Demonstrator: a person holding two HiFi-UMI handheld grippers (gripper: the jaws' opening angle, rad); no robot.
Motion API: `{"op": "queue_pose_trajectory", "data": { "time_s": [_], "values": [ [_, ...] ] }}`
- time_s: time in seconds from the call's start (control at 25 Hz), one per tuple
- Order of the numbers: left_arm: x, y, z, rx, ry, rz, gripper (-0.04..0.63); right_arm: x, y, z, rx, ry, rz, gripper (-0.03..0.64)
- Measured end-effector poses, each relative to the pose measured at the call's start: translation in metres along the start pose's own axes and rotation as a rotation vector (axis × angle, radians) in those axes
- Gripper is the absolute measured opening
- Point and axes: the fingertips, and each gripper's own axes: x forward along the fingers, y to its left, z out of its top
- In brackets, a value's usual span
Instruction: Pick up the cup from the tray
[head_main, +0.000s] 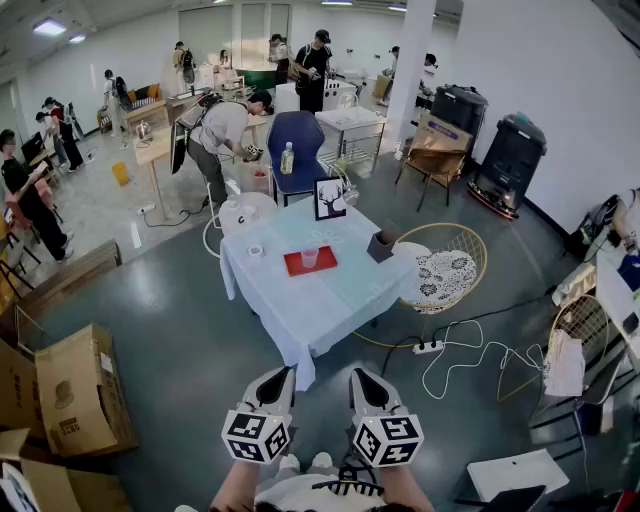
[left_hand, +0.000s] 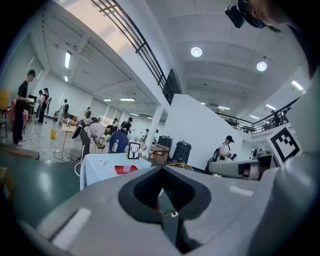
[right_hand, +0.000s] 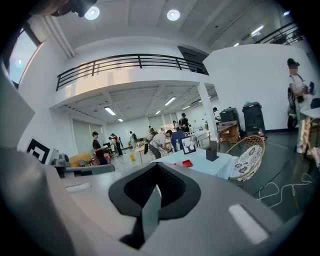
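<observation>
Head view: cup is standing upright, long axis vertical, mouth up, on red tray mid-table, well apart from both grippers. L gripper & R gripper are hanging near the person, tips pointing at the table. Left gripper view: jaws are pressing together, nothing btwn; cup is sitting on tray, far left. Right gripper view: jaws together, empty; tray is showing far ahead, cup too small to tell.

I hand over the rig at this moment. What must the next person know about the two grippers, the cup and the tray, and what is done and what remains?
Left gripper: jaws shut, empty, held low near the body.
Right gripper: jaws shut, empty, beside the left one.
The cup stands upright on the red tray on the table, well ahead of both grippers.
Done: nothing yet.
Left: approach the table, open a gripper, grasp the cup, lift it off the tray.
</observation>
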Motion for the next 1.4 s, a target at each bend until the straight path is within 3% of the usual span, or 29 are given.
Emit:
{"op": "queue_pose_trajectory", "data": {
  "time_s": [0.96,1.16,1.4],
  "values": [
    [-0.001,-0.004,-0.001,-0.005,0.001,0.012,0.0,-0.001,-0.005,-0.002,-0.013,-0.001,-0.01,0.028],
    [0.004,-0.007,-0.001,-0.013,-0.002,0.018,0.0,0.004,-0.007,-0.001,-0.029,0.015,0.021,0.115],
    [0.013,-0.01,-0.001,-0.016,-0.01,0.038,0.0,0.008,-0.02,0.004,-0.037,0.012,0.03,0.144]
  ]
}}
